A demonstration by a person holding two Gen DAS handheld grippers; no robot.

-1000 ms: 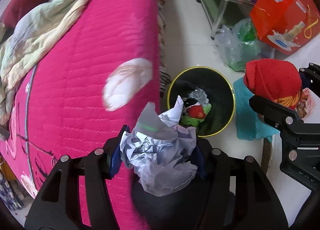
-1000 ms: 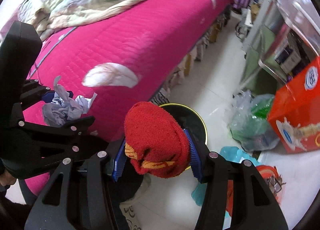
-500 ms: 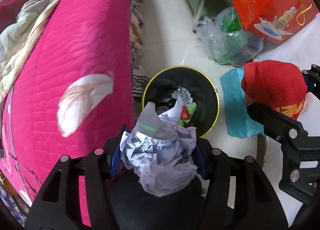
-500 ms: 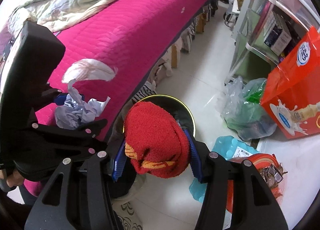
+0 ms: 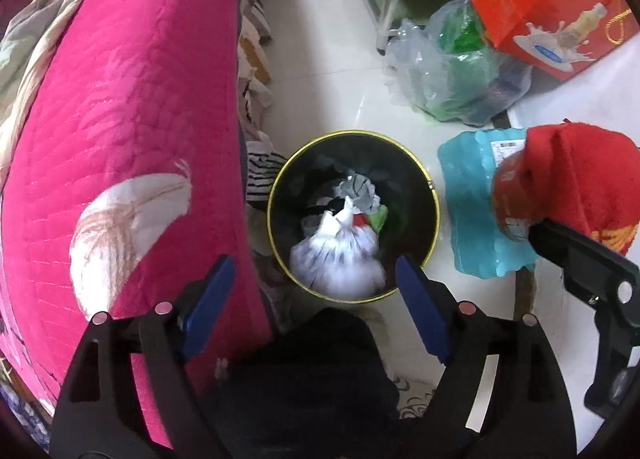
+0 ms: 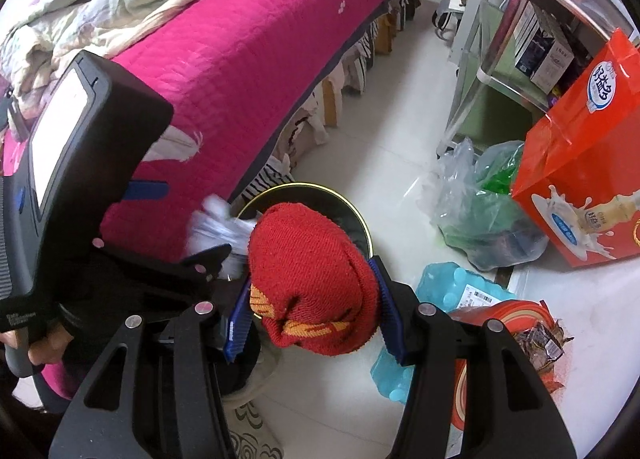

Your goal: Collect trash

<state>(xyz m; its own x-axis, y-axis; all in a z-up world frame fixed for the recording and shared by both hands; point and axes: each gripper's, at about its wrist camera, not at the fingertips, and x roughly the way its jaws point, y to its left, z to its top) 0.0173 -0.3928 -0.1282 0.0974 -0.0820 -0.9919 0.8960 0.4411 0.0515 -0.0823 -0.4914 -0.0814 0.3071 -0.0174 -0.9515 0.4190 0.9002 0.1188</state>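
Left wrist view: one pink bed (image 5: 120,107) fills the left of the frame, and one black bin (image 5: 434,215) sits at centre beside it. One white paper wad (image 5: 340,259), blurred, lies low in the bin's mouth. The left gripper (image 5: 316,291) gapes wide, empty. The right gripper (image 6: 312,291) clamps one red sock (image 6: 312,271); judged best centred over the bin before the jaws part.

No text reads clearly: the orange carton (image 6: 588,163) bears Chinese characters; the blue pack's label (image 6: 478,296) is too small.
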